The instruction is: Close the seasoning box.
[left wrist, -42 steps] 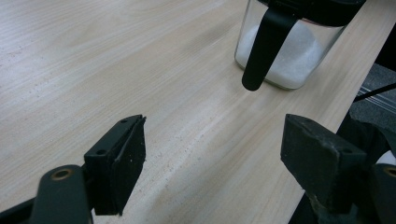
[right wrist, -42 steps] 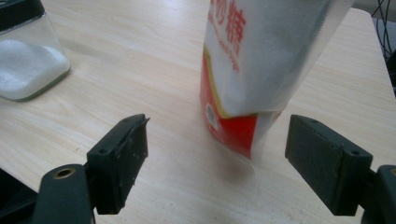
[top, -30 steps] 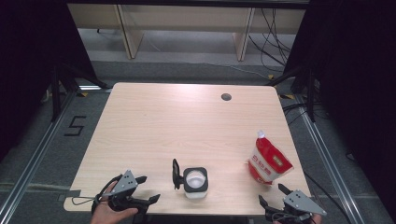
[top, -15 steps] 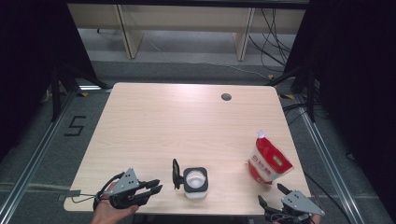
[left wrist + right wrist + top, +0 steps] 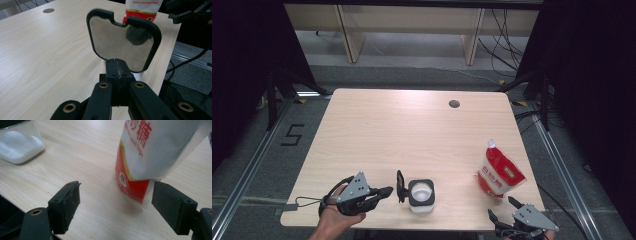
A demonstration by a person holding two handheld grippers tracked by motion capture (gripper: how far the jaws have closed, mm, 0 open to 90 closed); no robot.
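Jar (image 5: 421, 195) and pouch (image 5: 499, 172) on table (image 5: 402, 130)

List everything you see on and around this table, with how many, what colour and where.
Table: one, light wood, centre; a dark round hole near its far right.
Jar: one, clear with a black rim, holding white grains, near edge; its black-rimmed lid stands open on the left side.
Sugar bag: one, red and white, standing at the near right.
Shelving: light wood, on the floor beyond the table.
Cables: several, black, on the floor at the far right.
Floor mark "5": one, black, left of the table.
Left gripper: black, near left, fingers shut, empty, pointing at the lid.
Right gripper: black, near right, fingers open before the bag.
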